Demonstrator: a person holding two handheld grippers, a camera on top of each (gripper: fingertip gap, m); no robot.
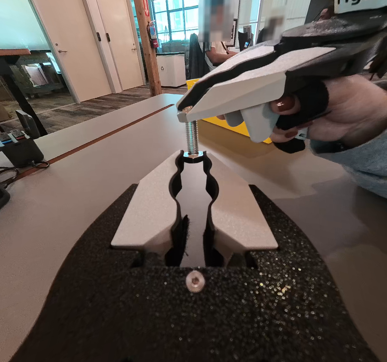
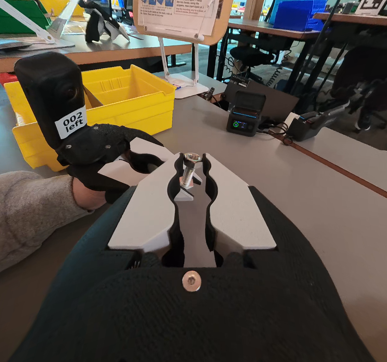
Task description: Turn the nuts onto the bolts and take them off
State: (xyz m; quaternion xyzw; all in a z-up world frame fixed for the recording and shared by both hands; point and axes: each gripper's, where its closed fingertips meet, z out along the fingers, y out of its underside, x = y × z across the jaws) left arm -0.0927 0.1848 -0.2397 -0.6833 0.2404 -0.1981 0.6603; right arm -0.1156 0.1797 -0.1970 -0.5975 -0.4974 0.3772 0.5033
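My left claw (image 1: 193, 157) grips the nut (image 1: 192, 156) at the bottom of an upright bolt (image 1: 192, 137) above the grey table (image 1: 83, 184) — my right claw (image 2: 192, 157) clamps the bolt's head, the yellow bin (image 2: 134, 103) just behind.

Both views are bright with daylight: in the left wrist view the windows (image 1: 178, 13) at upper centre blow out to white, and soft shadows fall across the worktop (image 1: 83, 184). Wide-angle distortion bends lines toward the frame edges. The foreground is sharp, while the far background stays slightly soft, with mosaic patches.
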